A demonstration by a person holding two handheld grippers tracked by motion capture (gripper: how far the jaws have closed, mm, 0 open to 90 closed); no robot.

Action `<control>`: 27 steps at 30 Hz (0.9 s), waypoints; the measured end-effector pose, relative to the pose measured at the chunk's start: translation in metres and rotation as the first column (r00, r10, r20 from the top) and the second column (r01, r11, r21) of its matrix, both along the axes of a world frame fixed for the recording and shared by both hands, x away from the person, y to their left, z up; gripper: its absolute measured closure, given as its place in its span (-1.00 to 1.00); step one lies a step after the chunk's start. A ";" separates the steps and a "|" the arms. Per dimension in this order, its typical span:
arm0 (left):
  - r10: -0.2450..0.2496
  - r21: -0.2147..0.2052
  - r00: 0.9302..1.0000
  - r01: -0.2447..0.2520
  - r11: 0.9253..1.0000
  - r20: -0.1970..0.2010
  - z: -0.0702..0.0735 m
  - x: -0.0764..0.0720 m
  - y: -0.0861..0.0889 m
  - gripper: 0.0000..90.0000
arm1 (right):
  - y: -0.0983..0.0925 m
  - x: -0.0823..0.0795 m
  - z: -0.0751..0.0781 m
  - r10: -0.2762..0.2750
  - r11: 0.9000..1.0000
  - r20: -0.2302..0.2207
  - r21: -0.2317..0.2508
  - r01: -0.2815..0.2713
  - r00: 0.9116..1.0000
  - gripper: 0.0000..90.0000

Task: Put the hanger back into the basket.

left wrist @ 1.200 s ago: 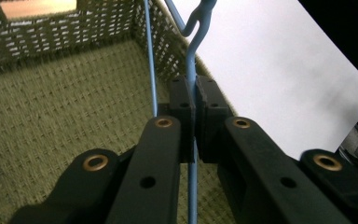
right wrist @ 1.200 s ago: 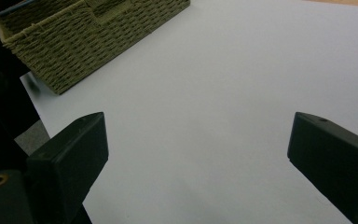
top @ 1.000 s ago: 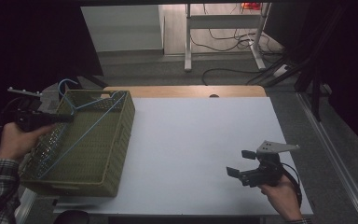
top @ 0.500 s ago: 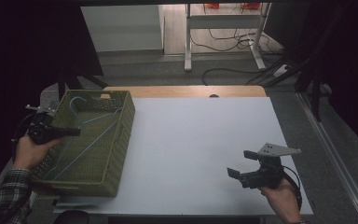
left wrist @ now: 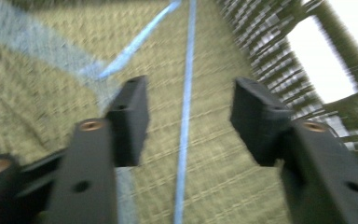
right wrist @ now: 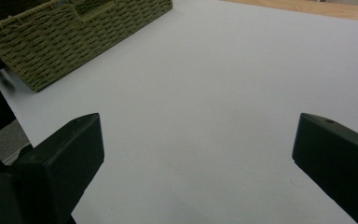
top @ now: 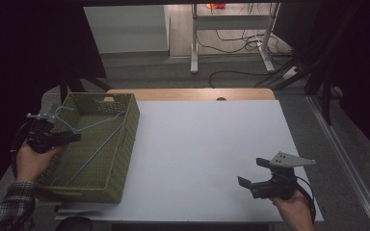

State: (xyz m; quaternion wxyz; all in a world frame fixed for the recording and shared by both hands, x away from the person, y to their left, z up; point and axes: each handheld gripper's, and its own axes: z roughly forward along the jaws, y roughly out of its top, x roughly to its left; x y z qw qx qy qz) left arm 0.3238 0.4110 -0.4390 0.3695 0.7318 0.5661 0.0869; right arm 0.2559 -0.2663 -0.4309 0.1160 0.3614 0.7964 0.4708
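Blurred left gripper (left wrist: 186, 121) inside green woven basket (top: 125, 144), jaws apart astride blue hanger (left wrist: 185, 116), gripping nothing. Right gripper (top: 253, 180) wide open, empty, above white table (top: 202, 139).

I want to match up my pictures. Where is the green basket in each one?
High view: the green basket sits at the left on the white table.
Left gripper view: its woven floor lies behind the jaws, with a blue hanger running across it.
Right gripper view: its outer wall is at top left.
Shared landmark: the basket's woven wall.
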 end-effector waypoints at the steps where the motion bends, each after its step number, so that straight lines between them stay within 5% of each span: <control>1: -0.015 -0.017 0.999 0.016 1.000 0.029 0.004 -0.004 -0.003 -0.10 | 0.000 -0.001 0.000 -0.003 1.000 -0.001 0.000 0.003 1.000 -0.98; 5: -0.096 -0.035 0.987 0.101 0.994 0.129 0.018 -0.021 -0.021 -0.39 | 0.000 -0.004 0.002 -0.002 1.000 0.007 -0.007 0.002 1.000 -0.99; 11: -0.206 -0.040 0.952 0.220 0.975 0.225 0.031 -0.049 -0.057 -0.69 | 0.000 -0.011 0.006 -0.009 1.000 0.003 -0.017 0.009 1.000 -0.99; 15: -0.263 -0.043 0.930 0.282 0.958 0.256 0.028 -0.067 -0.082 -0.83 | 0.000 -0.016 0.008 -0.013 1.000 0.004 -0.018 0.013 1.000 -1.00; 17: -0.264 -0.039 0.927 0.284 0.958 0.267 0.025 -0.075 -0.093 -0.85 | 0.000 -0.018 0.009 -0.011 1.000 0.005 -0.027 0.011 1.000 -1.00; 19: -0.284 -0.062 0.918 0.312 0.948 0.276 0.021 -0.083 -0.104 -0.87 | 0.000 -0.020 0.008 -0.014 0.999 0.009 -0.038 0.015 1.000 -1.00; 22: -0.297 -0.049 0.910 0.324 0.945 0.289 0.013 -0.092 -0.116 -0.90 | -0.002 -0.024 0.005 -0.032 0.998 0.005 -0.047 0.032 0.999 -1.00; 27: -0.318 0.036 0.900 0.322 0.946 0.296 0.001 -0.103 -0.136 -0.95 | -0.006 -0.026 -0.003 -0.057 0.994 0.010 -0.089 0.057 0.998 -1.00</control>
